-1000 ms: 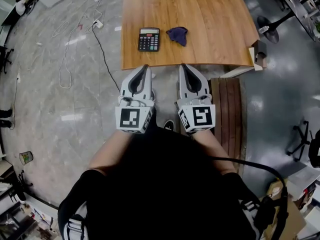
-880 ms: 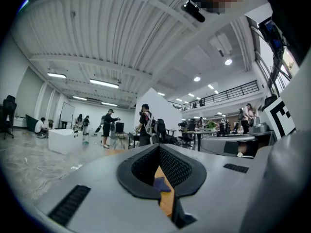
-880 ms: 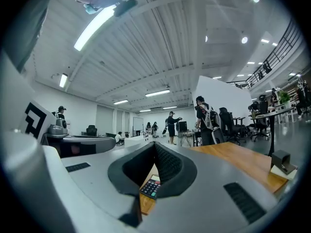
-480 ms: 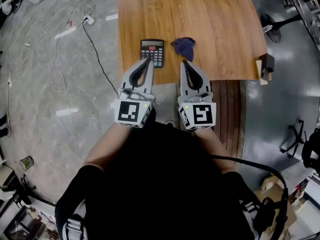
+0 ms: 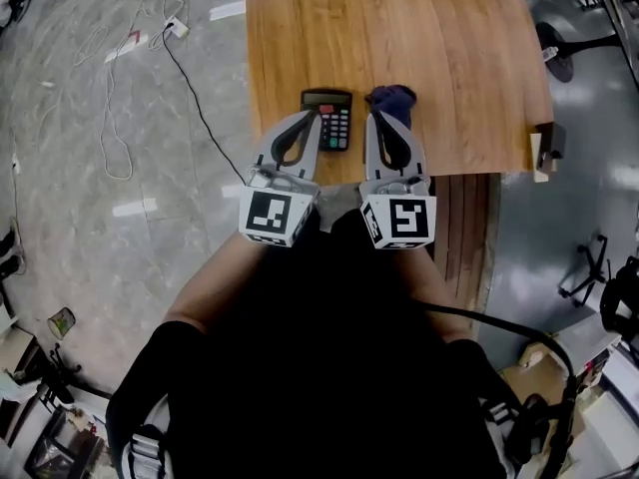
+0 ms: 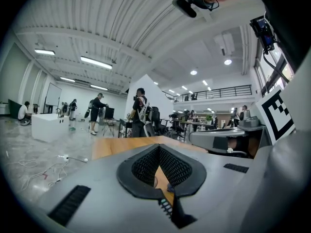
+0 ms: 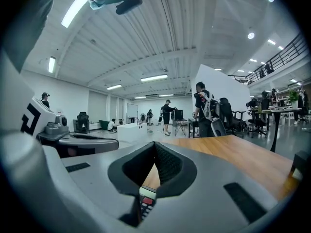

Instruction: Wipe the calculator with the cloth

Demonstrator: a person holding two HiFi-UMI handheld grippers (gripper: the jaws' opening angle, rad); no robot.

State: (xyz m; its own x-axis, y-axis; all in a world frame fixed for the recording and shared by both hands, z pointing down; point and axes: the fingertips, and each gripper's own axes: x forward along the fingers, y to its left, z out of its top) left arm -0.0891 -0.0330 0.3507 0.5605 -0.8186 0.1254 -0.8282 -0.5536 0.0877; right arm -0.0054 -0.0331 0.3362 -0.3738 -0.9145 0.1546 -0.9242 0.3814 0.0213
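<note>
A black calculator (image 5: 331, 120) lies near the front edge of the wooden table (image 5: 399, 28). A dark blue cloth (image 5: 392, 98) is bunched just to its right. My left gripper (image 5: 317, 115) is shut and empty, with its tip over the calculator's left edge. My right gripper (image 5: 374, 117) is also shut and empty, its tip at the near left side of the cloth. In the right gripper view the calculator (image 7: 146, 201) shows through the slot under the closed jaws. Both grippers point nearly level over the table edge.
Cables and a power strip (image 5: 176, 29) lie on the grey floor to the left. A slatted wooden bench (image 5: 461, 230) stands under the table's right front corner, with a small box (image 5: 547, 146) at that corner. People stand far off behind the table (image 6: 140, 111).
Both grippers have moved forward from in front of the table to over its front edge, staying shut. Their tips now reach the calculator and the cloth.
</note>
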